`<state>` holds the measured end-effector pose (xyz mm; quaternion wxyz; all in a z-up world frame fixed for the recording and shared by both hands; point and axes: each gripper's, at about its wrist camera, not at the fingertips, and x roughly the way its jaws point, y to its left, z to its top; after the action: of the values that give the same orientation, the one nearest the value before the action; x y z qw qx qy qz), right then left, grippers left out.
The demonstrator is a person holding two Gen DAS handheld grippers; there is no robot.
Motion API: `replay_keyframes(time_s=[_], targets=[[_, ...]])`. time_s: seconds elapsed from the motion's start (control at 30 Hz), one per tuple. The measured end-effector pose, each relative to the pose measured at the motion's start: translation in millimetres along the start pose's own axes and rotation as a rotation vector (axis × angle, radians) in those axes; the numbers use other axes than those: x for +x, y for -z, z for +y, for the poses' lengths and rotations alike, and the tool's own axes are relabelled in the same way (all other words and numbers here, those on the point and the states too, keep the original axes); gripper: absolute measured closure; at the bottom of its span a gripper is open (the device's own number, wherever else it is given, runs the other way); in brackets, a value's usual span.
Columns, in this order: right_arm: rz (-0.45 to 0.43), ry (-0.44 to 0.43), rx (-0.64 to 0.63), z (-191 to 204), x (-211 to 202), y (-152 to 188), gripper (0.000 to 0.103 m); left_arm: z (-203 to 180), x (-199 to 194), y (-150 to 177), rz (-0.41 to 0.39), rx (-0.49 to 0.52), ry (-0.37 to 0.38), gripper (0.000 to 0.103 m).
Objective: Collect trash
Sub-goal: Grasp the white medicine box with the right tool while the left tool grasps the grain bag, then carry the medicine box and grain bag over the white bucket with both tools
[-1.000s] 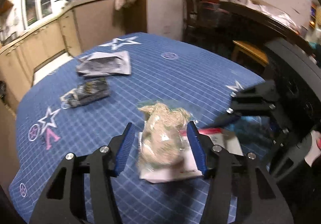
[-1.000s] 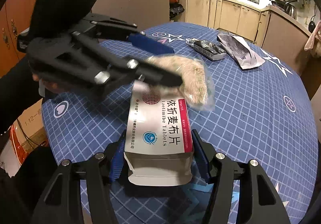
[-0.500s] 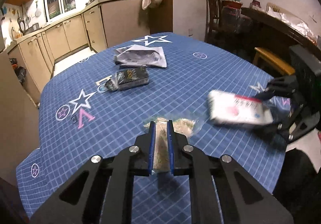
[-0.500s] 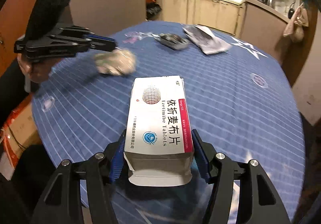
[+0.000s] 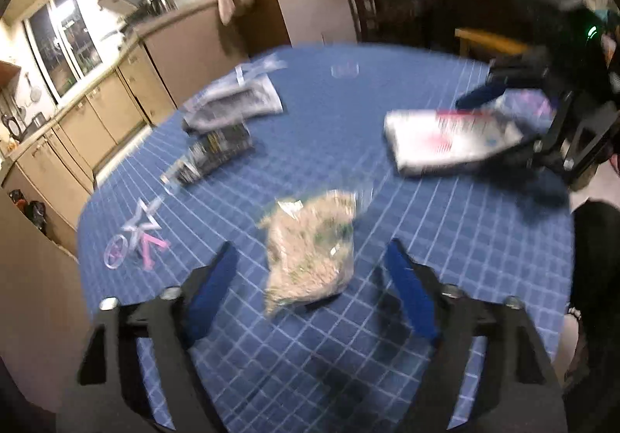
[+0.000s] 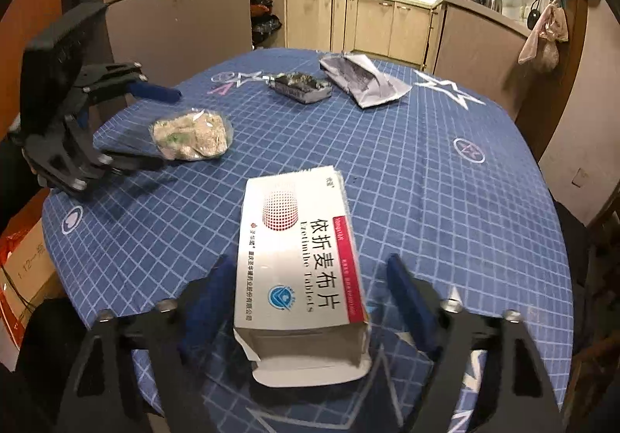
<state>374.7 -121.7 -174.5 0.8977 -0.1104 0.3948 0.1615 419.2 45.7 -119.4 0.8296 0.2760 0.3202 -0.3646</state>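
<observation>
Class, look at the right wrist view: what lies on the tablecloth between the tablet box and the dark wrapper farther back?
Nothing: between the tablet box and the dark wrapper the tablecloth is bare. The clear bag lies off to the left.

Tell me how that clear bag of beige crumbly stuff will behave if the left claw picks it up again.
The clear bag looks soft and lumpy, so it will probably sag and deform rather than hold shape. Its glossy film may slip between the pads. It seems light for its bulk. The left claw jaws are opening, with the bag lying loose between them.
</observation>
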Motion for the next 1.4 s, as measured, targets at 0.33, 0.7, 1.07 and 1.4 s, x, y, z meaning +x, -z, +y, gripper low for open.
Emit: replay_keyframes(time_s=[0.33, 0.7, 1.07, 1.4], targets=[[-0.020, -0.005, 0.035, 1.5, 3.2, 5.4, 0.039, 1.4, 5.1, 3.1, 0.014, -0.085, 0.032, 0.064], [-0.131, 0.047, 0.120, -1.8, -34.7, 16.9, 0.040, -25.6, -27.0, 0.8, -0.069, -0.199, -0.100, 0.066], [-0.160, 0.175, 0.245, -32.5, -92.1, 63.6, 0.040, -66.1, -46.1, -21.2, -0.159, -0.343, -0.211, 0.066], [-0.154, 0.366, 0.376, -77.2, -168.1, 132.4, 0.040, -144.6, -38.5, -86.9, -0.250, -0.217, -0.148, 0.066]])
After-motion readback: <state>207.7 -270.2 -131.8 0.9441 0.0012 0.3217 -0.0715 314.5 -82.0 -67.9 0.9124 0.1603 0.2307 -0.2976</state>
